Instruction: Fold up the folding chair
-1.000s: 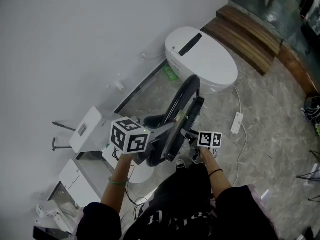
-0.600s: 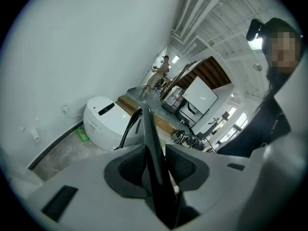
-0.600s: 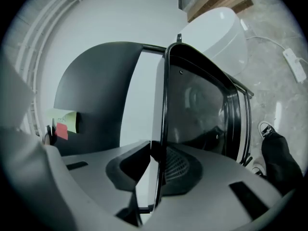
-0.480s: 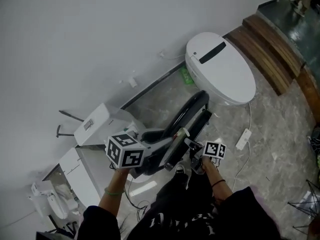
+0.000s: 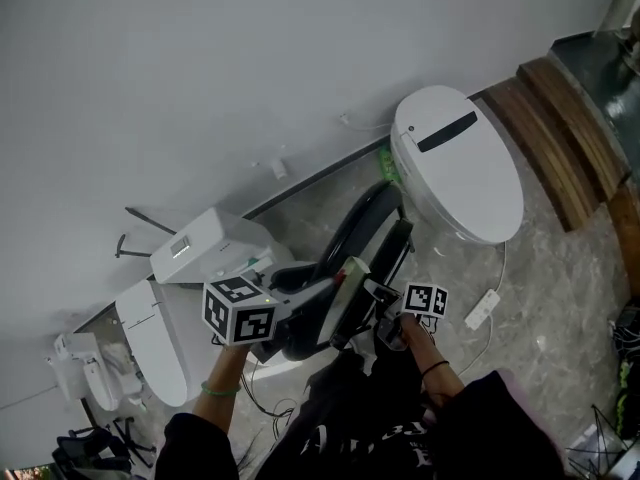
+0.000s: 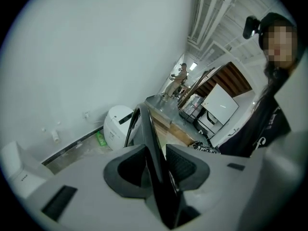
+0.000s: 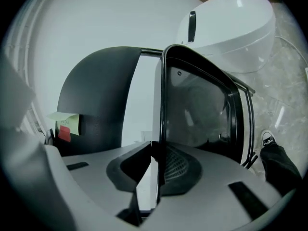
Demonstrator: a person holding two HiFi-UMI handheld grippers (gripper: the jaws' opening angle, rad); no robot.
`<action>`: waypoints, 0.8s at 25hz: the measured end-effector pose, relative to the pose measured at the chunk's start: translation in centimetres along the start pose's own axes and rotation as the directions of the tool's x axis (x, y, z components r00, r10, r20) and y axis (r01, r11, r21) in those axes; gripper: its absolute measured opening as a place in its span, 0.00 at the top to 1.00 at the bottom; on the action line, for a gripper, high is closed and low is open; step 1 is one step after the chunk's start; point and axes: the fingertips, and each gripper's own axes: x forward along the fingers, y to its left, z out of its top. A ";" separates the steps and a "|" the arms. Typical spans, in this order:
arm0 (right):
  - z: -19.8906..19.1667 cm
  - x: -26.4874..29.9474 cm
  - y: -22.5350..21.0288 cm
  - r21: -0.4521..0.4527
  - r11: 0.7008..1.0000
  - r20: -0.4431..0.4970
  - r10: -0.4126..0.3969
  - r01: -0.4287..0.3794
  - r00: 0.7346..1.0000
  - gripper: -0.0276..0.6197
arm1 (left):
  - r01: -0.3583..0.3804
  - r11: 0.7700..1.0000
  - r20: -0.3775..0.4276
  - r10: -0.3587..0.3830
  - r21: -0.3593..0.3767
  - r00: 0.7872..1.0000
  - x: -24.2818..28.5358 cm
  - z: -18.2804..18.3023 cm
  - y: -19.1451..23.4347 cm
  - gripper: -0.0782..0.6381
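Head view: folding chair [image 5: 365,228], black, nearly flat, sits edge-on right in front of the person, btwn the two grippers, its curved far end pointing toward the wall [image 5: 200,68] and ending just beside a white oval toilet unit [image 5: 458,163]. Left gripper [image 5: 335,290] is on the chair's near left side; left gripper view has the black chair rim [image 6: 147,134] running straight up btwn the jaws w/ both pads against it, so left gripper [image 6: 156,162] is clamped on the rim, jaws having just been closing. Right gripper [image 5: 378,293] is at the near right side; right gripper view shows its jaws almost together on a thin black frame edge of the chair [image 7: 202,105], also just been closing, right gripper [image 7: 156,165] gripping it. Dark chair panel there carries small sticky notes [image 7: 65,121]. Outward: green item [image 5: 388,166] at the wall base by the toilet unit, power strip [image 5: 482,308] w/ cord on the marbled floor [image 5: 560,298] to the right, wooden step [image 5: 565,138] far right, white box-shaped unit [image 5: 205,248] and another white oval unit [image 5: 155,343] to the left.
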 end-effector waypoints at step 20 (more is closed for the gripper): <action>12.2 10.9 5.8 -0.046 0.999 0.095 0.006 -0.001 0.995 0.87 | -0.057 0.993 0.068 0.050 0.102 0.996 -2.1 11.5 11.5 0.71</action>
